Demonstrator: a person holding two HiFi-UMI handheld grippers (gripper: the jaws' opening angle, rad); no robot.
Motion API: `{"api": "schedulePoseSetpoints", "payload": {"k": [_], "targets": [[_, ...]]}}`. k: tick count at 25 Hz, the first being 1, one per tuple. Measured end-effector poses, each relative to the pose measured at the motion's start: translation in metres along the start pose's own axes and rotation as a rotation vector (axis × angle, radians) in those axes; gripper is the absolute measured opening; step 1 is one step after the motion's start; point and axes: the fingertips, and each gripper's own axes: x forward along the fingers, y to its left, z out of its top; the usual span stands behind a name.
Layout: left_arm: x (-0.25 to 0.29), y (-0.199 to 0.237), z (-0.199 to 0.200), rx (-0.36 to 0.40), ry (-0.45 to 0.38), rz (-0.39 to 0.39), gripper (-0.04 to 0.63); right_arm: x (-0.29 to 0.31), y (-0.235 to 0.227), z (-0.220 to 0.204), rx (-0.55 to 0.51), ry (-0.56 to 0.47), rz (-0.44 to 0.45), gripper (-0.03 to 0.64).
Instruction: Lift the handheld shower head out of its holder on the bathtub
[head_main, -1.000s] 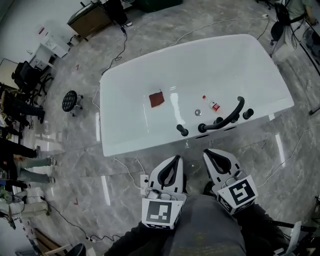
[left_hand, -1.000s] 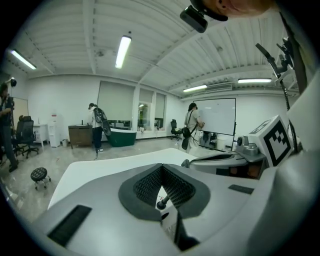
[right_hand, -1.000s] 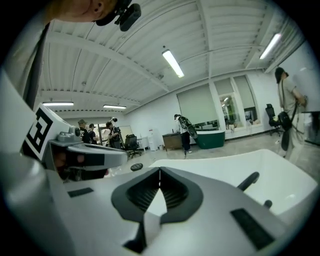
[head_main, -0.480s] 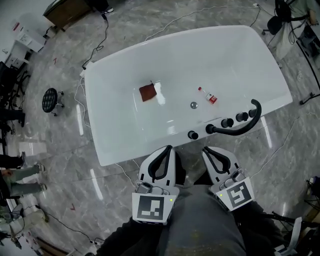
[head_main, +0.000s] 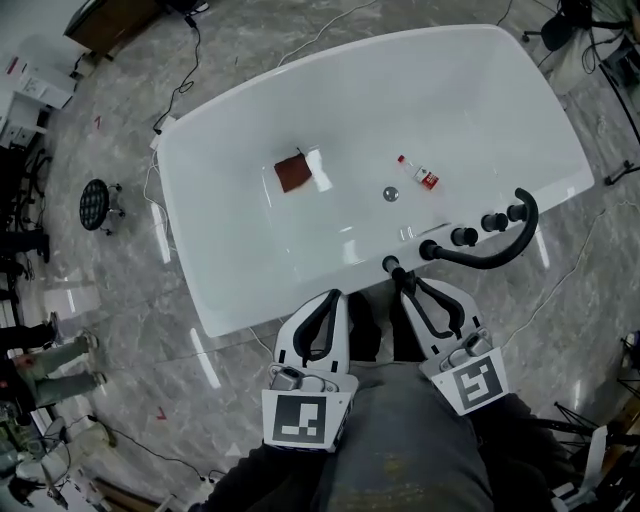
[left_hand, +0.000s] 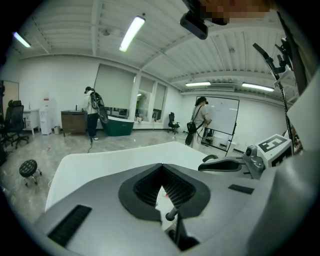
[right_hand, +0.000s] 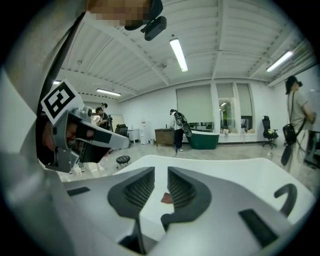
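The black handheld shower head (head_main: 492, 253) lies curved along the white bathtub's near rim (head_main: 300, 300), at the right, among black knobs (head_main: 464, 237). In the right gripper view its hooked end (right_hand: 287, 195) shows at the right. My right gripper (head_main: 420, 292) hovers just short of the rim beside the leftmost knob (head_main: 392, 264), left of the shower head. Its jaws (right_hand: 161, 172) are opening, with nothing between them. My left gripper (head_main: 325, 302) is further left at the rim, its pads (left_hand: 161, 170) closed together and empty.
Inside the tub lie a brown cloth (head_main: 293, 172), a small bottle (head_main: 420, 175) and the drain (head_main: 390, 194). Cables run over the marble floor around the tub. A black stool (head_main: 98, 204) stands at the left, and people stand far off in the room.
Both grippers have come forward to the tub's near rim, and the fittings now lie just ahead of the right one. The right jaws have parted; the left stay shut.
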Motion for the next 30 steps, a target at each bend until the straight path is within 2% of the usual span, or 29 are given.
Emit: {"api": "schedulePoseSetpoints", "payload": {"k": [9, 15, 22, 30], "targets": [[0.01, 0.019, -0.015, 0.02, 0.022, 0.033, 0.004, 0.023, -0.006, -0.018, -0.044, -0.013, -0.031, 0.133], [0.027, 0.033, -0.04, 0.037, 0.029, 0.034, 0.003, 0.043, -0.012, -0.055, -0.093, -0.005, -0.062, 0.15], [0.053, 0.038, -0.058, 0.059, 0.065, 0.026, 0.004, 0.065, -0.025, -0.1, -0.083, 0.049, -0.075, 0.156], [0.07, 0.045, -0.052, 0.076, 0.077, 0.015, 0.003, 0.077, -0.032, -0.104, -0.095, 0.041, -0.058, 0.157]]}}
